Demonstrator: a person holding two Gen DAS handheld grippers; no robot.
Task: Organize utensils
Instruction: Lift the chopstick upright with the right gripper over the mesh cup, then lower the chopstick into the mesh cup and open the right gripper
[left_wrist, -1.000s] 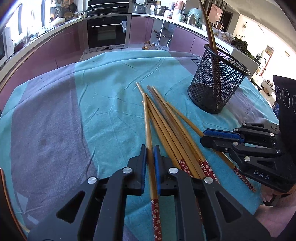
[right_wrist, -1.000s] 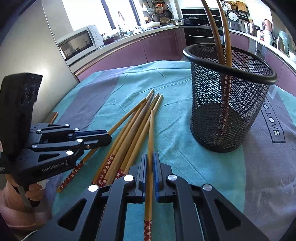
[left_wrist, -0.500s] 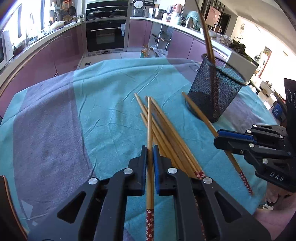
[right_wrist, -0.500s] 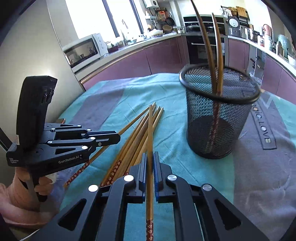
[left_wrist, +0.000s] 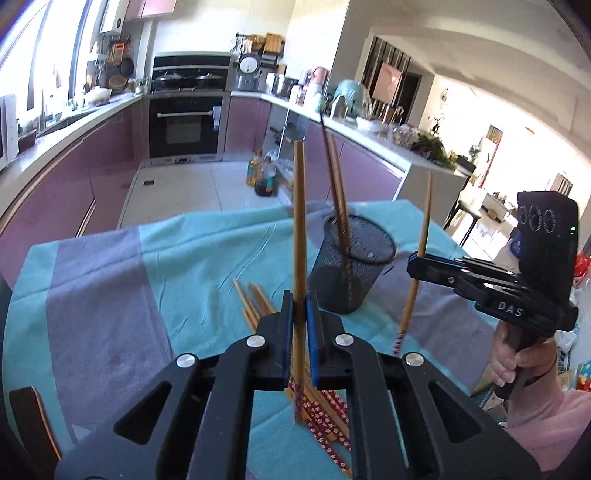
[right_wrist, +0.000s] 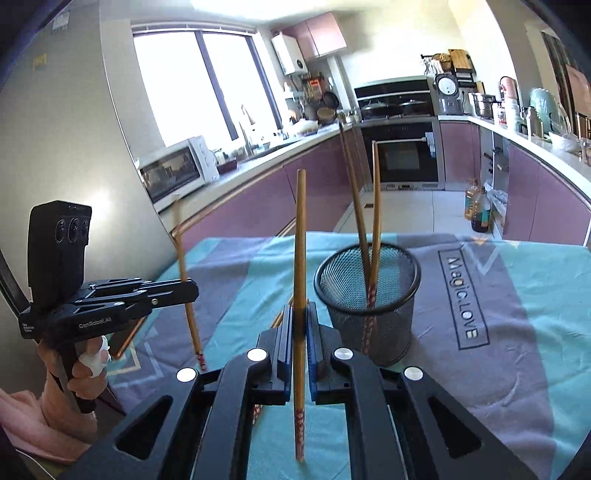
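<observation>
**A:** Where are the chopsticks now?

**B:** One is pinched in each tool. The left tool (left_wrist: 300, 314) has its pads pressed tight on a chopstick (left_wrist: 299, 221) that stands nearly upright, bare tip up and red patterned end hanging below the grip. The right tool (right_wrist: 300, 317) pinches a second chopstick (right_wrist: 300, 251) the same way. Both sticks are clear of the cloth.

**A:** That's new?

**B:** Yes. A second ago both sticks lay flat among the pile, already gripped. Since then both hands have lifted and tipped back, so the sticks have swung from lying to standing.

**A:** And the holder?

**B:** The black mesh cup (right_wrist: 369, 295) sits on the cloth-covered counter (right_wrist: 517, 314), just ahead and to the right in the right tool's view. Two chopsticks (right_wrist: 376, 206) already lean in it, red ends down.

**A:** What's left on the counter?

**B:** A loose pile of chopsticks (left_wrist: 325, 417) under the left tool, red ends toward the camera. I can't count them; the tool hides most.

**A:** So where does that leave the job?

**B:** Partway, I'd say. The pickup looks done; what remains is carrying each stick over the rim and letting go. Both hang red end down, matching those in the cup. The risk I see is the two sticks, or the tools, crowding each other over that narrow mouth.
</observation>
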